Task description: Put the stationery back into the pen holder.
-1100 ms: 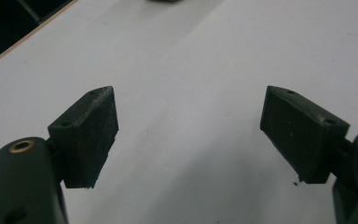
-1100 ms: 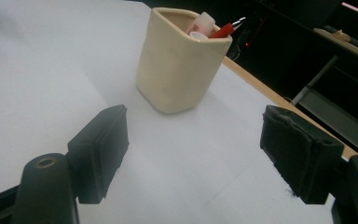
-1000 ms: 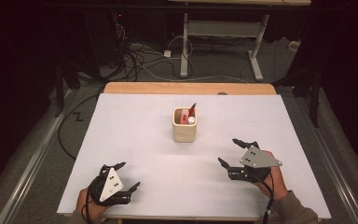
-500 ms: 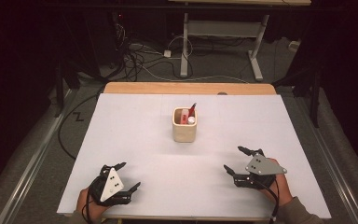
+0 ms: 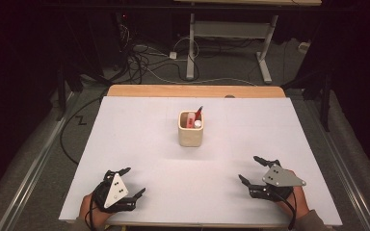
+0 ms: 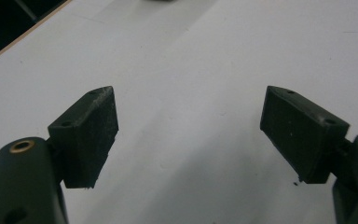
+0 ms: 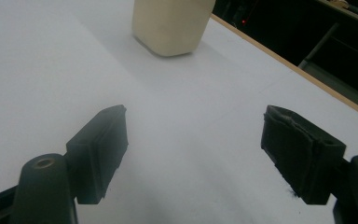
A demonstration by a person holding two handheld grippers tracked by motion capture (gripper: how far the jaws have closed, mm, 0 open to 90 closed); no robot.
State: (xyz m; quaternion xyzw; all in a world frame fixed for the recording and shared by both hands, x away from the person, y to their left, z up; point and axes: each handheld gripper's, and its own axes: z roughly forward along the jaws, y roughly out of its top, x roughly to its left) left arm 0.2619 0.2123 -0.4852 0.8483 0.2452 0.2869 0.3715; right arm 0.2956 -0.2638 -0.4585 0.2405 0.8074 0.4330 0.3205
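A cream square cup (image 5: 191, 129) stands upright at the middle of the white table (image 5: 139, 139), holding a red pen (image 5: 199, 113) and other small items in pink and white. Its lower part also appears at the top of the right gripper view as a cream cup (image 7: 171, 23). My left gripper (image 5: 133, 182) rests near the table's front left, open, nothing between its pads (image 6: 91, 130). My right gripper (image 5: 250, 169) sits near the front right, open and empty, its pads (image 7: 293, 151) wide apart. Both are well short of the cup.
A wooden strip (image 5: 195, 91) runs along the table's far edge. Beyond it are cables on the floor (image 5: 139, 62) and the legs of a desk frame (image 5: 226, 43). Dark floor lies at both sides.
My right gripper has drawn back toward the table's front edge and slightly rightward. The left gripper and the cup have stayed put.
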